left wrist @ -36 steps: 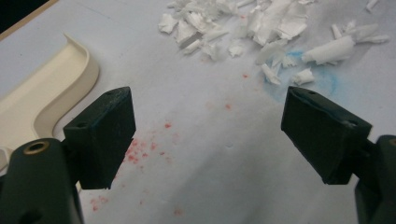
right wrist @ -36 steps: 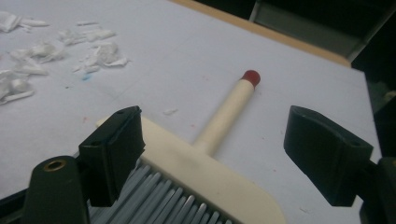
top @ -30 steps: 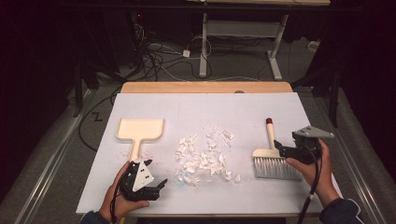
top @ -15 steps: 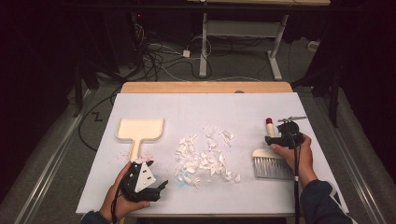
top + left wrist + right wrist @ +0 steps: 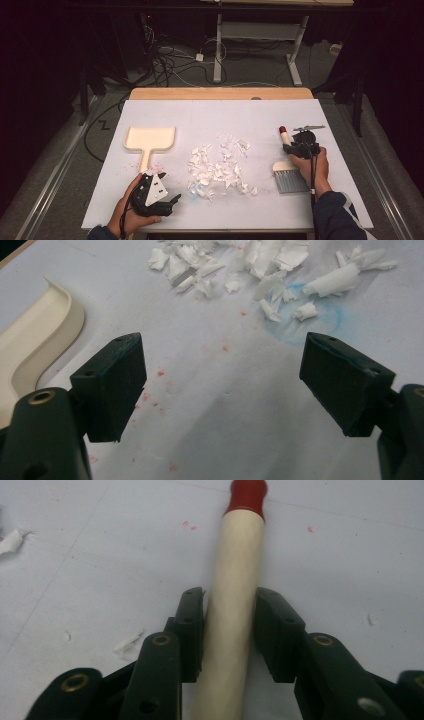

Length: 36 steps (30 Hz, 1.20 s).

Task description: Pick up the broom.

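Note:
A small brush (image 5: 287, 174) with grey bristles and a cream handle (image 5: 235, 560) tipped in red lies at the right of the white sheet. My right gripper (image 5: 295, 147) (image 5: 230, 625) has just been closing, and its jaws now press on both sides of that handle. White paper scraps (image 5: 217, 167) (image 5: 240, 265) are heaped in the middle. A cream dustpan (image 5: 150, 138) (image 5: 35, 340) lies to the left. Near the front edge my left gripper (image 5: 172, 200) (image 5: 222, 375) stands open over bare sheet, pointing toward the scraps with nothing between its jaws.
The white sheet (image 5: 220, 115) covers a wooden table whose bare back strip (image 5: 220, 93) shows beyond it. Red specks and a blue smudge (image 5: 320, 322) mark the sheet. Cables and a desk frame (image 5: 260, 45) lie on the floor behind.
The right gripper moved left and down from beside the brush head onto the handle, and its jaws closed on it. The left gripper stayed put.

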{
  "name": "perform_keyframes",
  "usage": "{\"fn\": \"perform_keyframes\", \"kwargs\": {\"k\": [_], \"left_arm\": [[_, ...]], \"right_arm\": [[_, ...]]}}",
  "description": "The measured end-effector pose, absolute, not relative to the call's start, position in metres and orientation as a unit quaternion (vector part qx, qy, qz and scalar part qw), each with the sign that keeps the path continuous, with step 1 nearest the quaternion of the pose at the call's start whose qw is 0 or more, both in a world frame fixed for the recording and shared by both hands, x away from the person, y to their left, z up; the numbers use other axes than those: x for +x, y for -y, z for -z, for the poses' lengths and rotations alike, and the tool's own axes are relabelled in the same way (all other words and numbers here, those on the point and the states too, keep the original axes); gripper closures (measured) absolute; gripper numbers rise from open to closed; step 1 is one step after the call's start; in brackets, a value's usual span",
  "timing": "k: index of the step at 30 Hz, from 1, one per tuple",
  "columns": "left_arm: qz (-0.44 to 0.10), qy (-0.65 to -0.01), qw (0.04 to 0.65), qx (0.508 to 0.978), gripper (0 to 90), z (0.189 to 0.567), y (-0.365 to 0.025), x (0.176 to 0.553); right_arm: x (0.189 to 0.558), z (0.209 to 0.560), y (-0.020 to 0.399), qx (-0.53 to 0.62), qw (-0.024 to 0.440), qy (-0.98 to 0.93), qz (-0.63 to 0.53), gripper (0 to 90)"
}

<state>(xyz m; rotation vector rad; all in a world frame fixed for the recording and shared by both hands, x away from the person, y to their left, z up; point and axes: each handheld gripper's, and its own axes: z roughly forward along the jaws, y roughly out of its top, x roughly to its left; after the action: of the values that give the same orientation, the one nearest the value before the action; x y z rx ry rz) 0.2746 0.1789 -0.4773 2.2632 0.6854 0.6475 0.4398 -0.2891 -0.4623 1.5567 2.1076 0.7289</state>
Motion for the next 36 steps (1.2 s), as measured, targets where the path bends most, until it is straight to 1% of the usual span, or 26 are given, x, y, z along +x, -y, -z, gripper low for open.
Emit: {"fn": "perform_keyframes", "kwargs": {"k": [2, 8, 13, 23, 26, 29, 30, 36], "left_arm": [[-0.247, -0.263, 0.337, 0.869, 17.8, 0.477, -0.179, 0.275], [-0.249, -0.266, 0.339, 0.867, 17.8, 0.477, -0.180, 0.274], [-0.251, -0.268, 0.340, 0.866, 17.9, 0.475, -0.181, 0.272], [-0.253, -0.271, 0.346, 0.862, 18.3, 0.473, -0.182, 0.271], [-0.252, -0.273, 0.349, 0.860, 18.6, 0.472, -0.183, 0.272], [-0.247, -0.278, 0.365, 0.854, 18.7, 0.468, -0.182, 0.271], [-0.246, -0.277, 0.370, 0.852, 18.7, 0.466, -0.182, 0.270], [-0.243, -0.276, 0.389, 0.845, 18.6, 0.460, -0.180, 0.269]], "right_arm": [[0.440, 0.463, 0.290, 0.557, 0.212, -0.758, -0.266, 70.8], [0.439, 0.462, 0.293, 0.549, 0.209, -0.761, -0.275, 70.9], [0.432, 0.450, 0.296, 0.538, 0.224, -0.756, -0.298, 70.9], [0.407, 0.422, 0.302, 0.498, 0.253, -0.747, -0.360, 70.9], [0.390, 0.403, 0.308, 0.484, 0.262, -0.738, -0.390, 70.9], [0.382, 0.395, 0.309, 0.477, 0.268, -0.733, -0.405, 70.9], [0.375, 0.386, 0.309, 0.470, 0.280, -0.723, -0.423, 70.9], [0.363, 0.369, 0.301, 0.446, 0.293, -0.718, -0.446, 70.9]]}}
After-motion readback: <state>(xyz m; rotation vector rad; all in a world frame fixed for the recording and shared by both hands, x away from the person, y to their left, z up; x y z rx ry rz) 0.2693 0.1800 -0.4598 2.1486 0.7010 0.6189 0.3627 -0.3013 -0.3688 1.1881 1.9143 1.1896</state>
